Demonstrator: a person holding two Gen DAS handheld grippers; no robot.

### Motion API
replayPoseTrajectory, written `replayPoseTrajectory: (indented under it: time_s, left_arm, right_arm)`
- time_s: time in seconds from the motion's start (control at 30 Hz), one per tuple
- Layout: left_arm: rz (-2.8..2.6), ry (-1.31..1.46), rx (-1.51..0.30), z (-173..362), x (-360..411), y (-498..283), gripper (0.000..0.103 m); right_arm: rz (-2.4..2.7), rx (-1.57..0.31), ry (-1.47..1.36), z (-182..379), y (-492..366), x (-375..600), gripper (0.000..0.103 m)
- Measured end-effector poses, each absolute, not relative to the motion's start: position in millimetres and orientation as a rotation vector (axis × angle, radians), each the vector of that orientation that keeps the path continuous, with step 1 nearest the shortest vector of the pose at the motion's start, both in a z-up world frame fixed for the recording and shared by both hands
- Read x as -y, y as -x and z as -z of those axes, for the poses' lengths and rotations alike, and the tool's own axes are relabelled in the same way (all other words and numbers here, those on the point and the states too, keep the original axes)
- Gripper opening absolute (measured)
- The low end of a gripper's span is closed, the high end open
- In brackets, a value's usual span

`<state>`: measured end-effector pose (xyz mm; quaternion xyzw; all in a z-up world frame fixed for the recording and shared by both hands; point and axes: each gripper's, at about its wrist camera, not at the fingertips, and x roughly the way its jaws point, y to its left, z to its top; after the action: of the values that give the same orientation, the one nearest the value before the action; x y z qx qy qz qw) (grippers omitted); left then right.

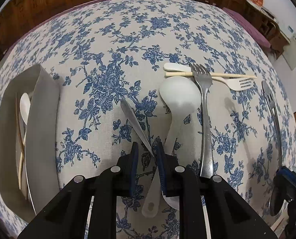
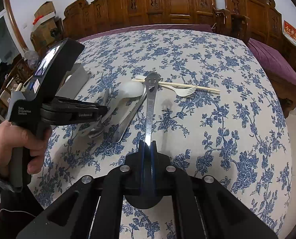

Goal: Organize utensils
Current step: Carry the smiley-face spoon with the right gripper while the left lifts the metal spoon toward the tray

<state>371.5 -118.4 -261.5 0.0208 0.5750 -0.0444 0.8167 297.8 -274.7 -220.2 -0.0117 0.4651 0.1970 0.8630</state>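
While angled steeply down, left hand-held gripper (image 1: 147, 149) straddles metal spoon (image 1: 137, 126)

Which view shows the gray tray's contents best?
Left wrist view: the tray is open to the camera, with a white spoon and chopsticks inside. In the right wrist view the left gripper blocks most of it; only a wall shows.
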Motion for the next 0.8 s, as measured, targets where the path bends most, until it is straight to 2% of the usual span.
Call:
replayPoseTrajectory:
  time_s: [0.2, 0.53, 0.8]
  left_arm:
    - [0.111, -0.019, -1.224, 261.6, 107.1, -369.2, 0.003]
    - [0.137, 0.044, -1.164, 259.8, 84.1, -355.7, 0.003]
    - [0.145, 0.021, -1.092, 233.5, 73.1, -341.6, 0.003]
  right_arm:
    - [-0.415, -0.978, 0.029, 221.1, -297.4, 273.6, 0.007]
    - [-0.431, -0.978, 0.039, 222.2, -293.1, 265.3, 0.007]
    - [-0.423, -0.949, 0.041, 212.9, -292.0, 258.0, 0.007]
